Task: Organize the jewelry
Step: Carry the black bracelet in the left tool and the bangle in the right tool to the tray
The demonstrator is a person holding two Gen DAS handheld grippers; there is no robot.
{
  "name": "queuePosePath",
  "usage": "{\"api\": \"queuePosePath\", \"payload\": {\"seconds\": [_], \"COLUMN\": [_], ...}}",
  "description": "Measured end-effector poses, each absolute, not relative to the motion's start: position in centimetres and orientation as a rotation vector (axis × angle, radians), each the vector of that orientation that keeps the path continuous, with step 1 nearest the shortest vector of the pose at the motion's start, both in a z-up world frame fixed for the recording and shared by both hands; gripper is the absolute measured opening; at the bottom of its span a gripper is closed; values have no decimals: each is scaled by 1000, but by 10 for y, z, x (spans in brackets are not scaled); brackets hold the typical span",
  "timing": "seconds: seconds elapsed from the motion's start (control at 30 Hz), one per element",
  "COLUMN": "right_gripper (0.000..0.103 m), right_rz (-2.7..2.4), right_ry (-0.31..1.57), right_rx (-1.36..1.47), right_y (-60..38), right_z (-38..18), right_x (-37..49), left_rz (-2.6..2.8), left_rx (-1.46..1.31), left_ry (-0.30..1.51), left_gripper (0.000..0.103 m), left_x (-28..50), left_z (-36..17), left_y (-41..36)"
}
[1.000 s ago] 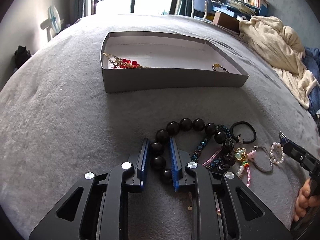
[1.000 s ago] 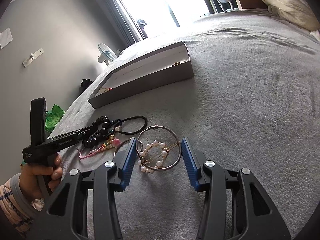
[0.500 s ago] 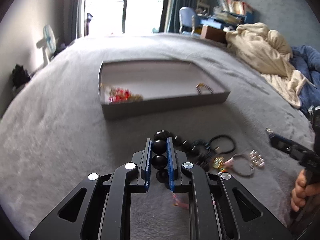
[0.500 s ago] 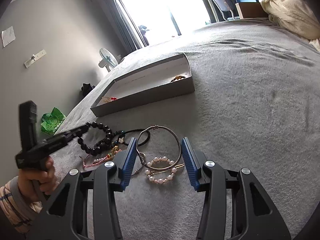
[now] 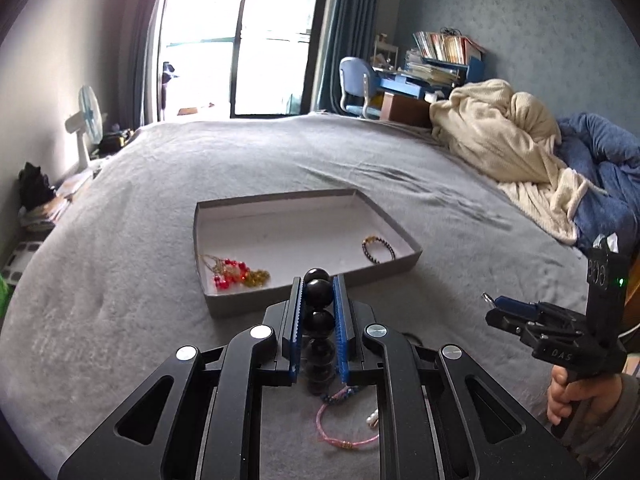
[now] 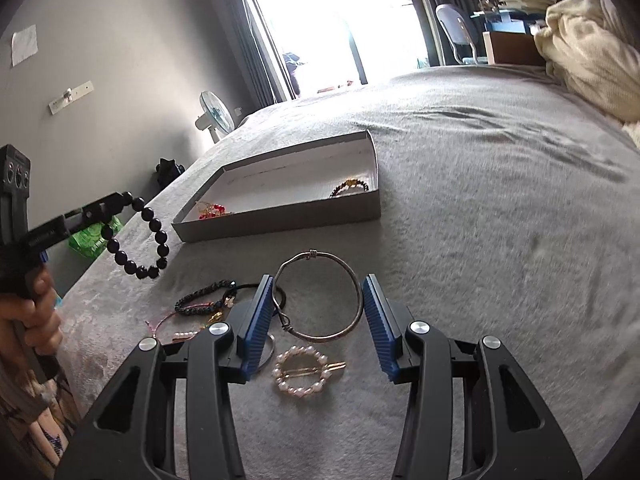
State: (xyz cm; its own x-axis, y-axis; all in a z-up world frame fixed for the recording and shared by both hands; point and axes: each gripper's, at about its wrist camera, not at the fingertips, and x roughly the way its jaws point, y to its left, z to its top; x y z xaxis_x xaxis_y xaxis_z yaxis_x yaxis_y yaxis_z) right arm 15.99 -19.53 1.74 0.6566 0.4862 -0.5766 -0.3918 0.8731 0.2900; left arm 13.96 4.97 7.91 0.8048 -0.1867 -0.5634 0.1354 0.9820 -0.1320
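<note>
Two beads of the black bead bracelet (image 6: 138,236) sit clamped in the left gripper (image 5: 317,292), short of the tray (image 5: 240,304); its dangling loop could snag the tray's near wall. The right gripper (image 6: 318,316) hangs released over the silver bangle (image 6: 320,298).

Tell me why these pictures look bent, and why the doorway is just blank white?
Both views are fisheye, so the bed bulges and the corners go black. In both, daylight washes out the glass door. In the right wrist view the bedding far right smears slightly, while the silver bangle stays sharp.

Pink cord bracelet (image 5: 345,428) partly hidden behind left hand-held gripper (image 5: 317,312).
</note>
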Motion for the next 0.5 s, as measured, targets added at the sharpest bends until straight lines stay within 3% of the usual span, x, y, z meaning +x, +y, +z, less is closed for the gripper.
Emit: {"api": "queuePosePath", "payload": {"seconds": [0.5], "right_gripper": [45], "right_rz": [507], "right_ry": [695], "right_rx": [75], "right_y": [-182], "right_z": [27], "right_x": [190], "left_rz": [-143], "left_rx": [-102], "left_ry": [612], "left_gripper": [15], "left_x": [158], "left_z": [86], "left_y": [69]}}
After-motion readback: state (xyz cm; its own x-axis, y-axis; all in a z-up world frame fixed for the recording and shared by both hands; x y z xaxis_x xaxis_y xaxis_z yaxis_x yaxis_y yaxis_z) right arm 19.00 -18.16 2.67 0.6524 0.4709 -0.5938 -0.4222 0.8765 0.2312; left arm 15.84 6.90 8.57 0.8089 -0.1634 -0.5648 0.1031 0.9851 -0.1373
